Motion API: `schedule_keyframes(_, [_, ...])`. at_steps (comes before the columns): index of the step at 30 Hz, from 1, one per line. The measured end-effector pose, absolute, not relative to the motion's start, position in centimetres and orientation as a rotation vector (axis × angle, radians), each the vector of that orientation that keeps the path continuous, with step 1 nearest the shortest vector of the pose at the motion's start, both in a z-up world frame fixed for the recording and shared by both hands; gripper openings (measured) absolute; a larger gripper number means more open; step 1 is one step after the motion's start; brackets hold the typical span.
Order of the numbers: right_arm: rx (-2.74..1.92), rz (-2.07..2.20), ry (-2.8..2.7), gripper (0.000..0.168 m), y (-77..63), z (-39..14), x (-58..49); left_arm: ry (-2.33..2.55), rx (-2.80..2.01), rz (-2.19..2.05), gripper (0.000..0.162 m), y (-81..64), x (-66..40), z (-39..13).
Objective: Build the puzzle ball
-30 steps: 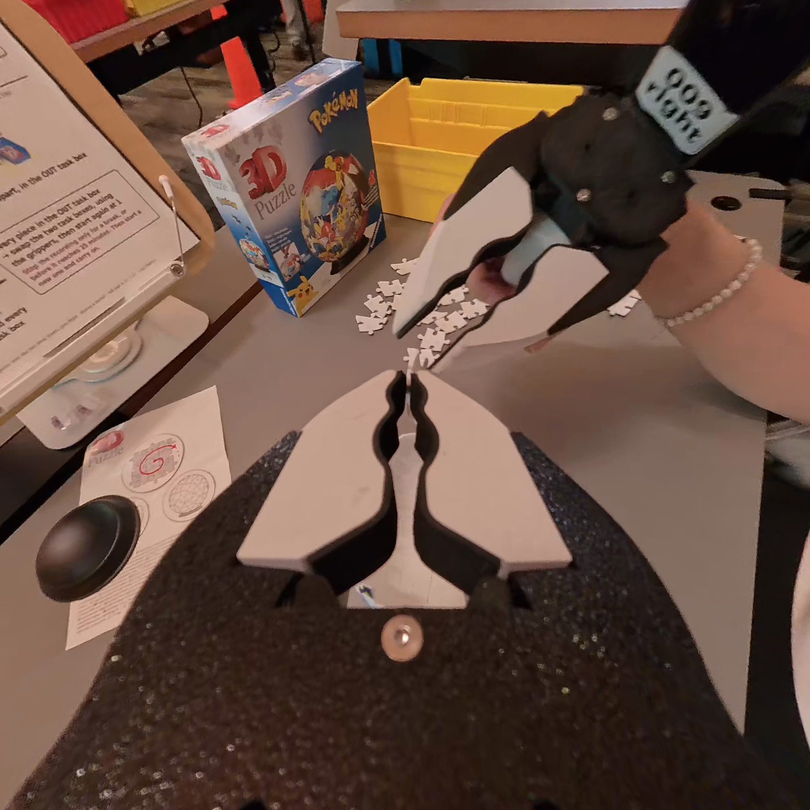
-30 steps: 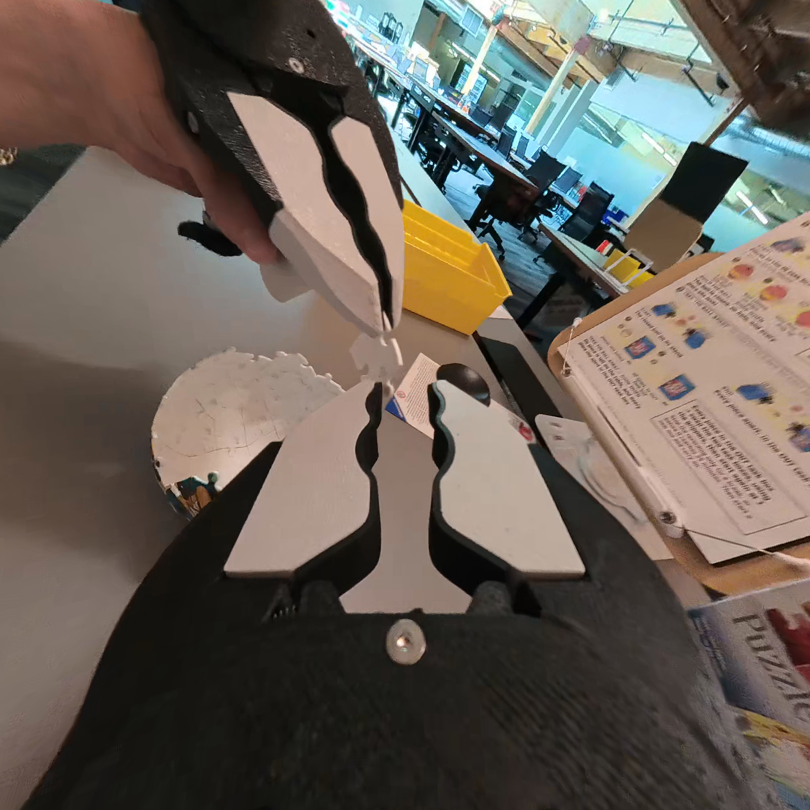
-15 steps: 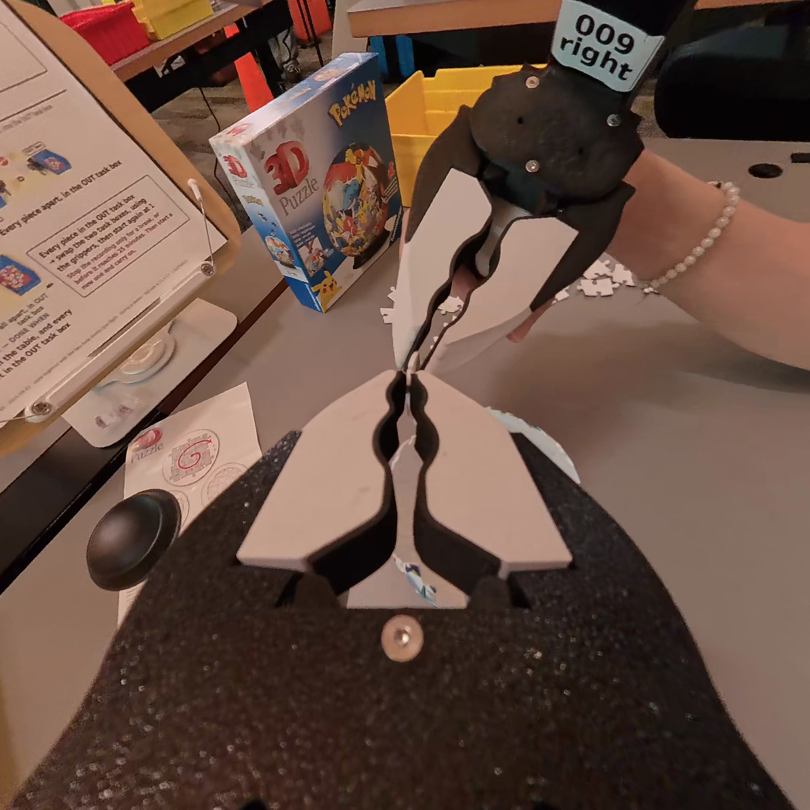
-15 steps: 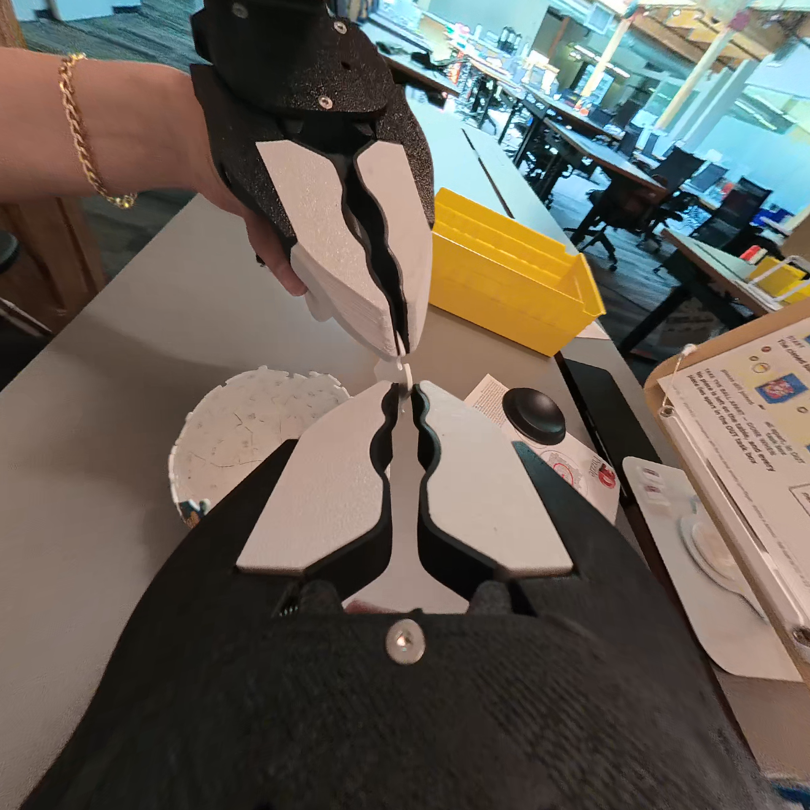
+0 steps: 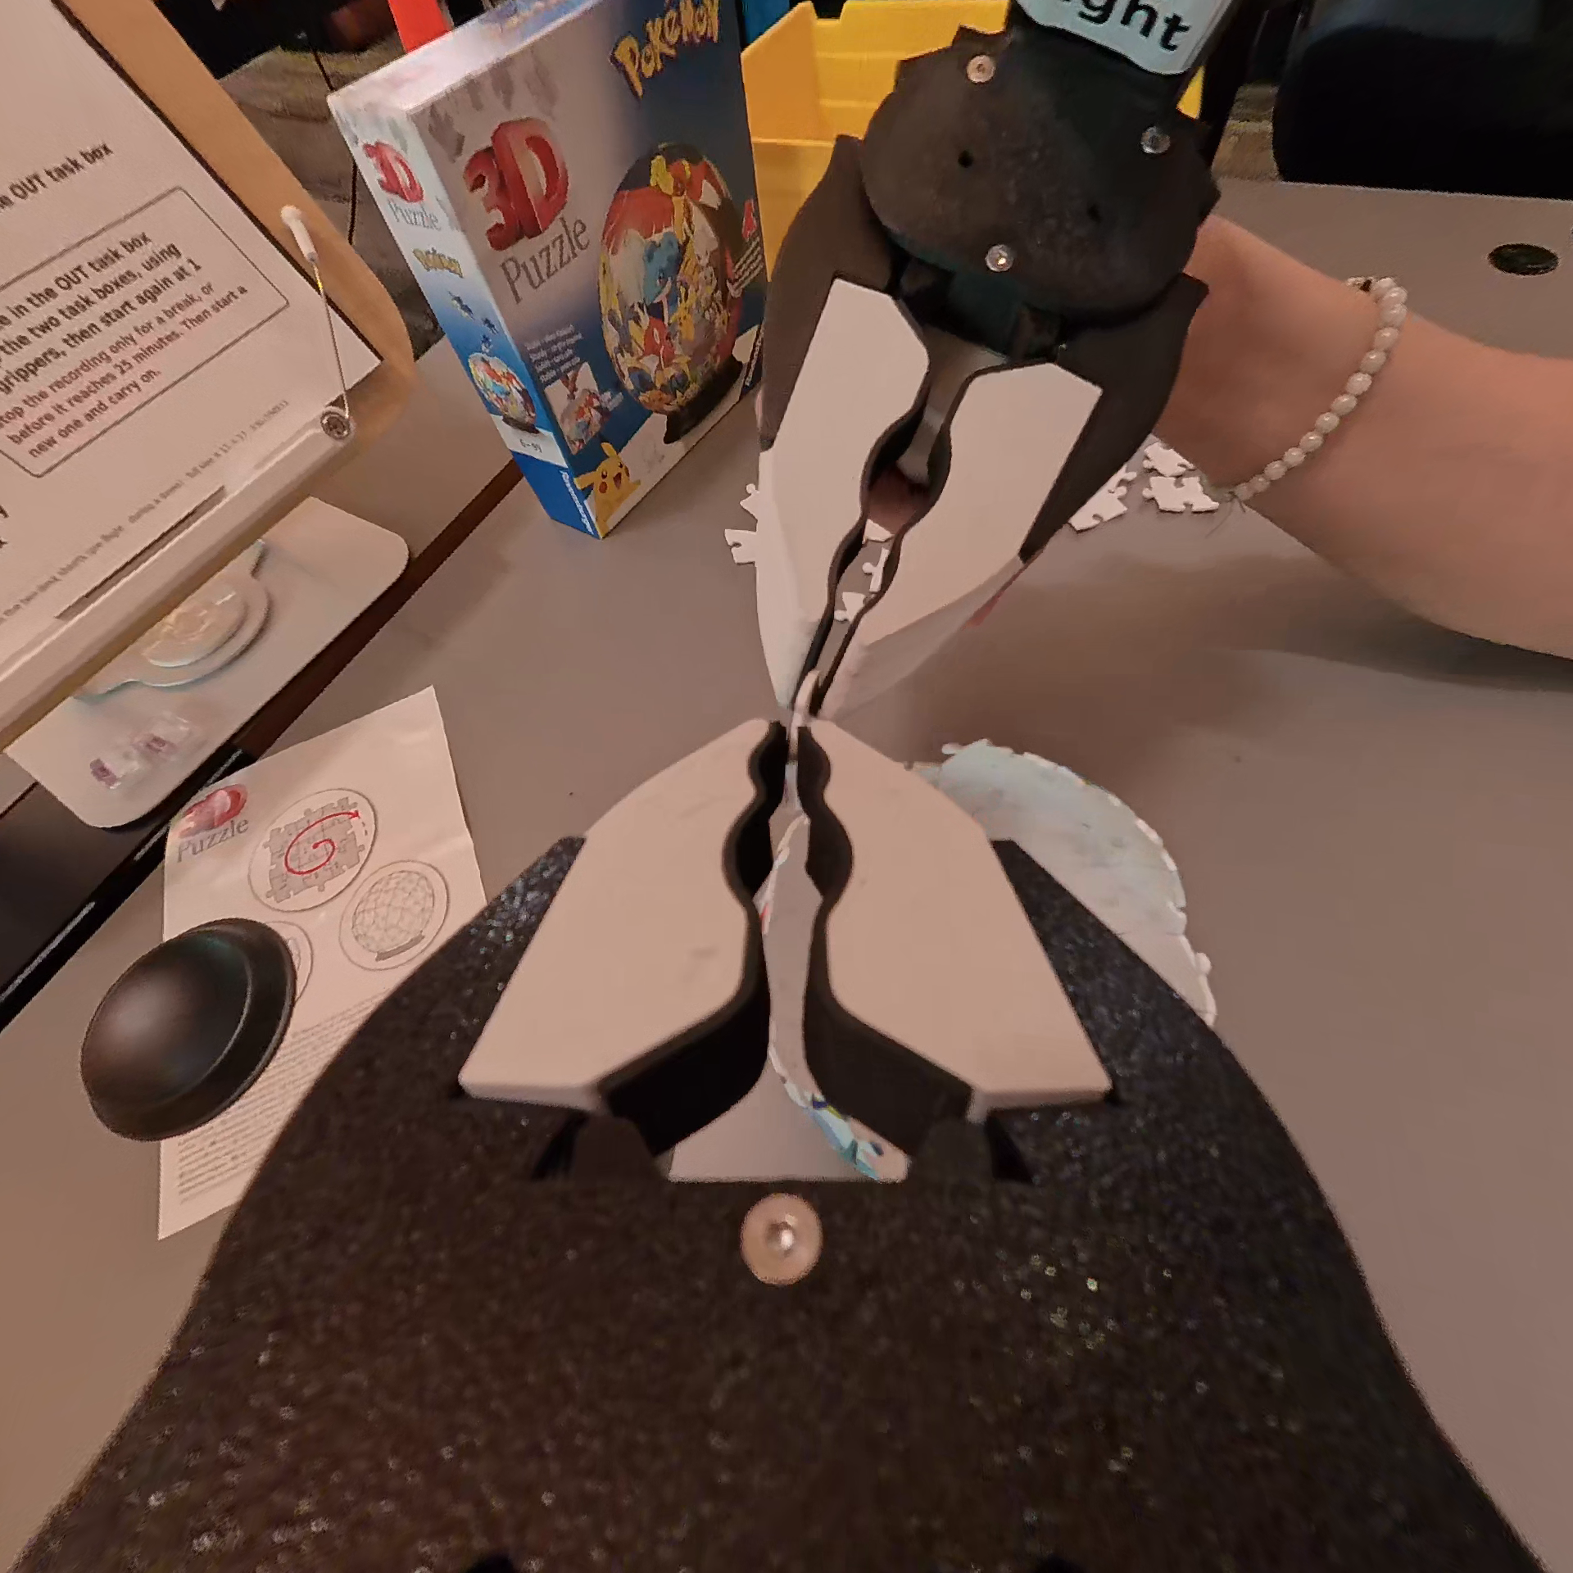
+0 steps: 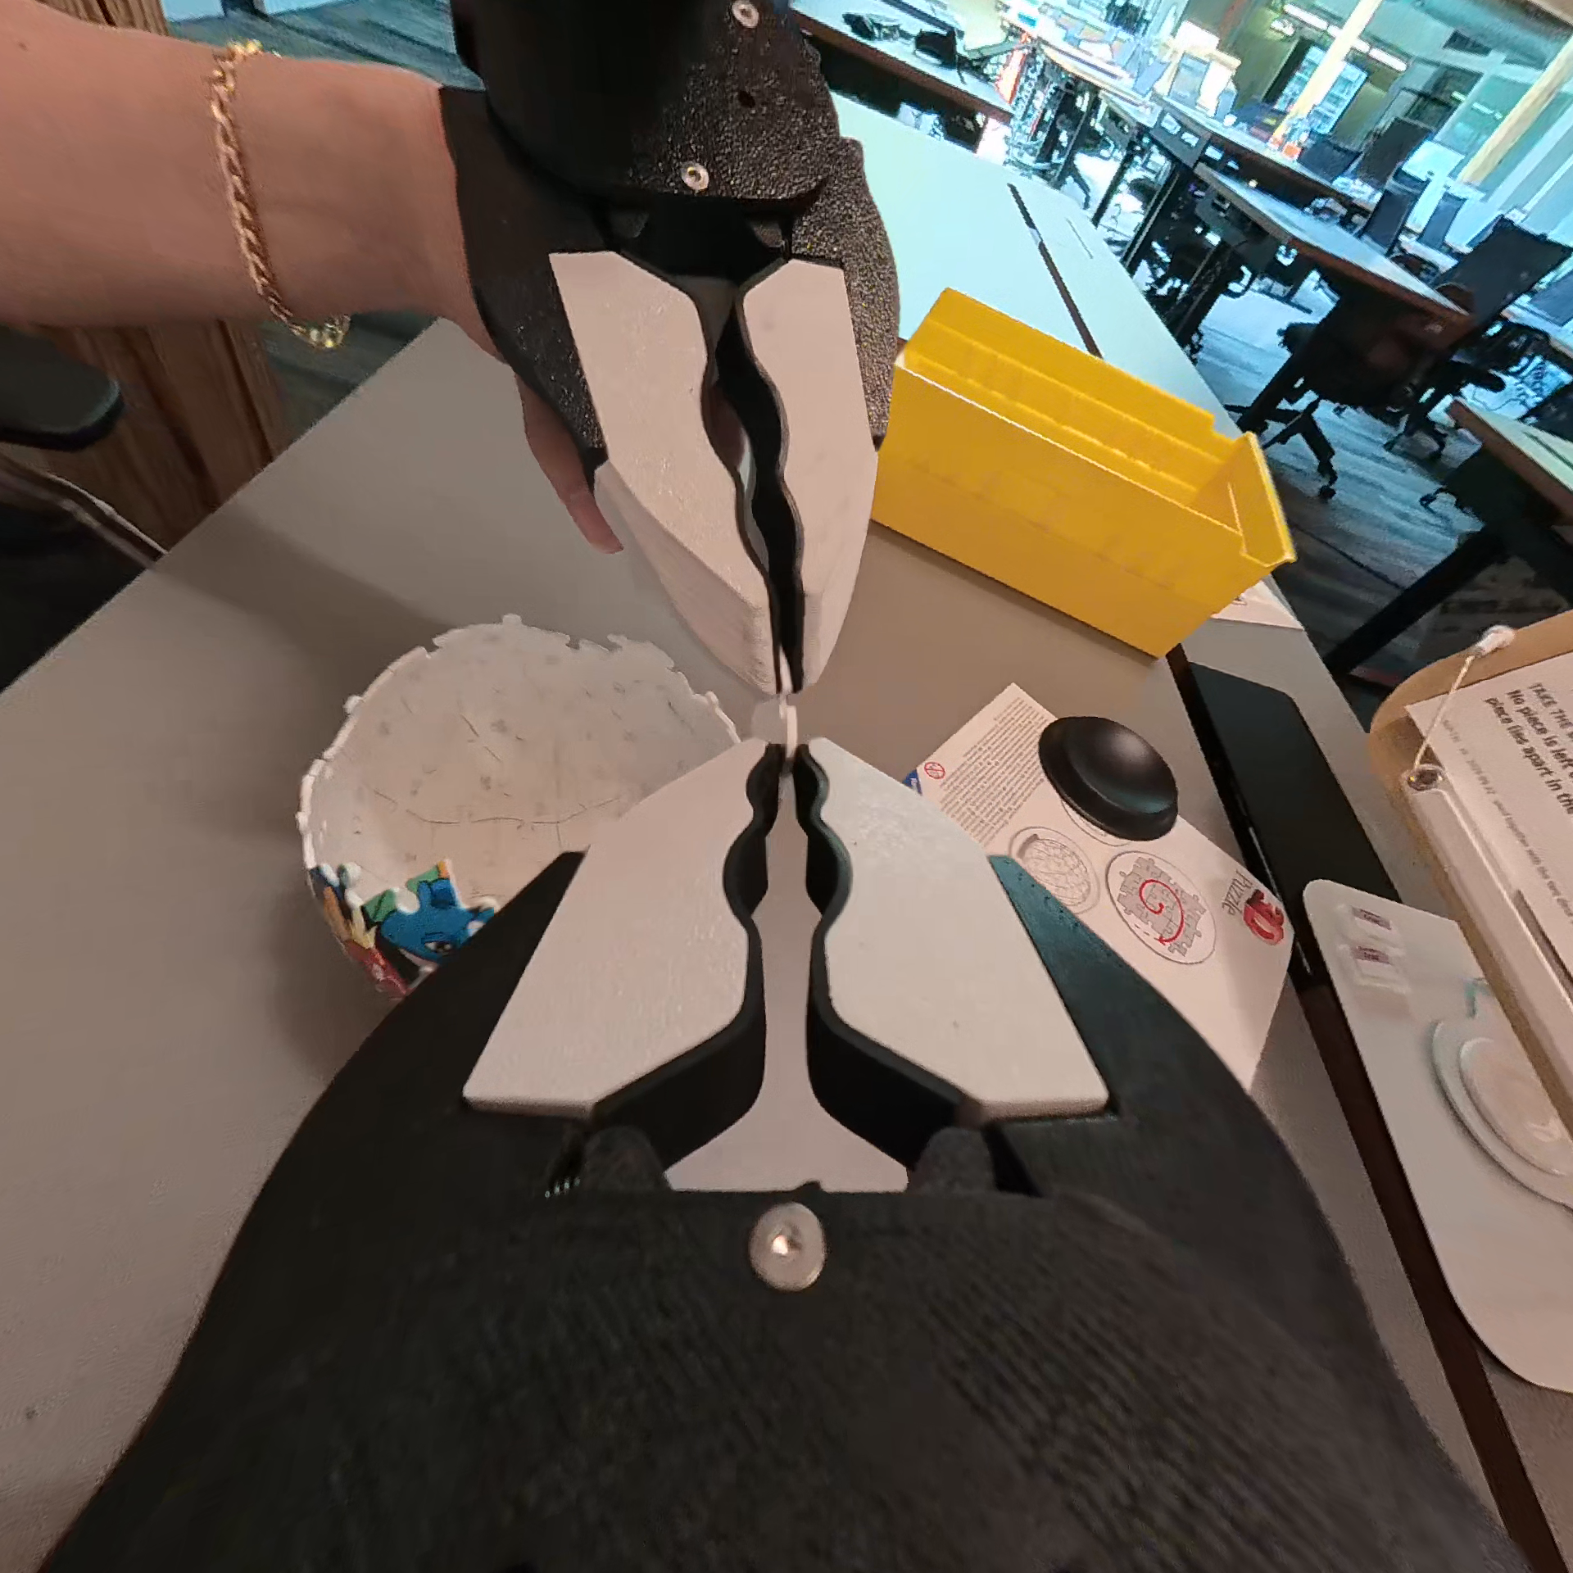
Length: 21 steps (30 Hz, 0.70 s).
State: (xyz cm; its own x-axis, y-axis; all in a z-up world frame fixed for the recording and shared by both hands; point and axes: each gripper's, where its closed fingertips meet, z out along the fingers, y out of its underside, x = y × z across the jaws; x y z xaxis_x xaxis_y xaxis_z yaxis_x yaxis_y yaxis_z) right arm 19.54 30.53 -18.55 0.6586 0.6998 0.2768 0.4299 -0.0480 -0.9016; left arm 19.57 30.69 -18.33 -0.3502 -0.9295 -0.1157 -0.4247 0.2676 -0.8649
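Observation:
A small white puzzle piece [image 6: 779,715] hangs in the air, pinched from two sides. My left gripper [image 5: 792,739] is shut on one edge of it; it also shows in the right wrist view [image 6: 787,677]. My right gripper [image 6: 788,753] is shut on the opposite edge, tip to tip with the left; it also shows in the left wrist view [image 5: 807,694]. The half-built puzzle ball [image 6: 511,792], an open white bowl with a printed outside, sits on the table just below and beside the tips [image 5: 1072,851]. Loose white pieces [image 5: 1179,489] lie behind the right wrist.
The puzzle box [image 5: 579,281] stands at the back. A yellow bin [image 6: 1064,477] is behind it. A black round stand [image 5: 183,1026] sits on an instruction sheet [image 5: 357,817]. A wooden clipboard stand [image 5: 357,281] is at the table's edge [image 6: 1243,766]. The grippers are tip to tip, or close to it.
My right gripper was open around the piece held by the left; it has closed on it. Both grippers have swung into line, tip to tip, above the half ball.

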Motion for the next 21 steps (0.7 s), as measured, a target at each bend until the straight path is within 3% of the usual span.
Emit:
schedule_keyframes(12, [-1.588, 0.293, -0.764, 0.010, 31.5, -16.6, 20.6, 1.830, -1.306, -1.015, 0.002, 32.3, 19.4, -18.3])
schedule_keyframes(14, [-1.594, 0.325, -0.706, 0.032, 31.5, -16.3, 21.2, 1.849, -1.310, -1.007, 0.002, 32.1, 19.2, -18.6])
schedule_keyframes(17, [-1.644, 0.351, -0.734, 0.052, 31.1, -17.2, 21.0, 1.876, -1.315, -0.984, 0.002, 31.8, 19.1, -19.3])
schedule_keyframes(21, [-1.683, 0.352, -0.790, 0.053, 31.0, -18.2, 20.3, 1.917, -1.285, -0.945, 0.002, 31.5, 19.1, -20.2])
